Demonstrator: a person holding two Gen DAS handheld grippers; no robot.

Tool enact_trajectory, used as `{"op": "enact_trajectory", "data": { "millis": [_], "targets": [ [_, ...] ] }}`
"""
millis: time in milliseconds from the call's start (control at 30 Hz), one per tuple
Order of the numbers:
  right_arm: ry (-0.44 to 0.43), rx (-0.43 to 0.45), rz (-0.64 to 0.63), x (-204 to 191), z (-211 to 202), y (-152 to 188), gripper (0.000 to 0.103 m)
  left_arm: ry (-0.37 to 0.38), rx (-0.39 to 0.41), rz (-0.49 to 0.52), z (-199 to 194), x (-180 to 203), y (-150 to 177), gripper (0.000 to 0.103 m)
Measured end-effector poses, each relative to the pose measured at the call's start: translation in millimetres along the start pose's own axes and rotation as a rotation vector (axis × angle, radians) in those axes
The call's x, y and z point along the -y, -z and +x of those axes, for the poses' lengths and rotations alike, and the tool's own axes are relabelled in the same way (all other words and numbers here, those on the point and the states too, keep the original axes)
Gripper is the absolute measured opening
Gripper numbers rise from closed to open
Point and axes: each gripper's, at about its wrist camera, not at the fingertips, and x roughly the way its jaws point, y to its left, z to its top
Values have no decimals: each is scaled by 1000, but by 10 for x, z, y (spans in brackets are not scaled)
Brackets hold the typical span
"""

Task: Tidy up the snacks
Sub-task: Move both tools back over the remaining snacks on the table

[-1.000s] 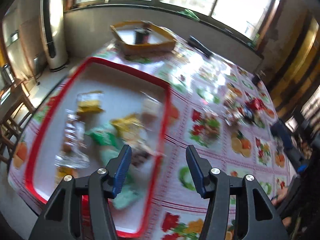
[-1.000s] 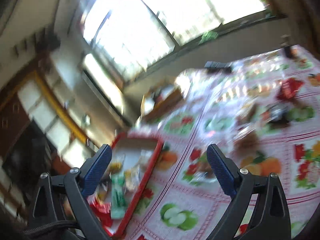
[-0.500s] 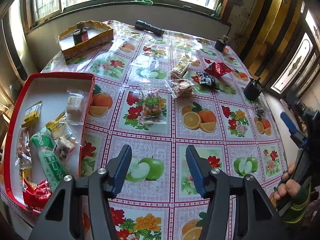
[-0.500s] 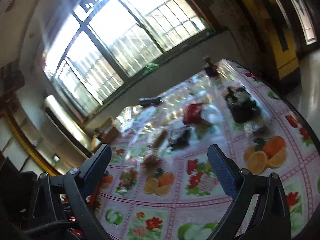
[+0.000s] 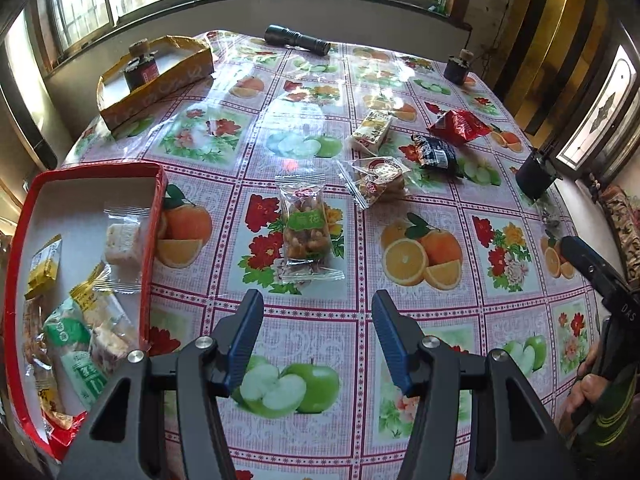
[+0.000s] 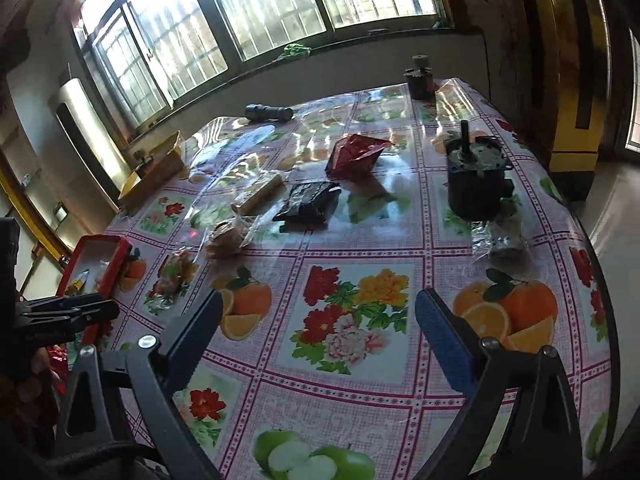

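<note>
Snacks: clear wrappers, nuts inside.

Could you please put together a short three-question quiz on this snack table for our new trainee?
1. True or false: the left gripper is holding a snack between its fingers.
2. Which loose packet lies nearest ahead of the left gripper? A) the red bag B) the clear peanut packet C) the dark packet
3. Fill in: the sorted snacks lie in the ___ tray at the table's left edge.

Key
1. False: both the left and the right gripper are open and empty.
2. B
3. red
</note>
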Motion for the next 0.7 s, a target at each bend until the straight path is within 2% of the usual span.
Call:
{"op": "enact_trajectory", "data": {
  "millis": [100, 233, 367, 500, 567, 700],
  "targets": [
    [77, 21, 46, 333, -86, -38, 97, -2, 2, 4, 85, 28, -75, 57],
    [150, -11, 88, 715, -13, -131, 97, -21, 27, 100, 278, 203, -313, 61],
    [198, -25, 7, 740, 175, -256, 97, -57, 43, 182, 515, 316, -585, 61],
    [255, -42, -57, 774, 359, -401, 97, -30, 21, 235, 741, 403, -805, 61],
    [268, -82, -61, 853, 483, -451, 97, -16, 11, 250, 836, 447, -892, 61],
    [251, -140, -62, 950, 665, -465, 97, 20, -3, 263, 976, 534, -1007, 61]
  ]
}}
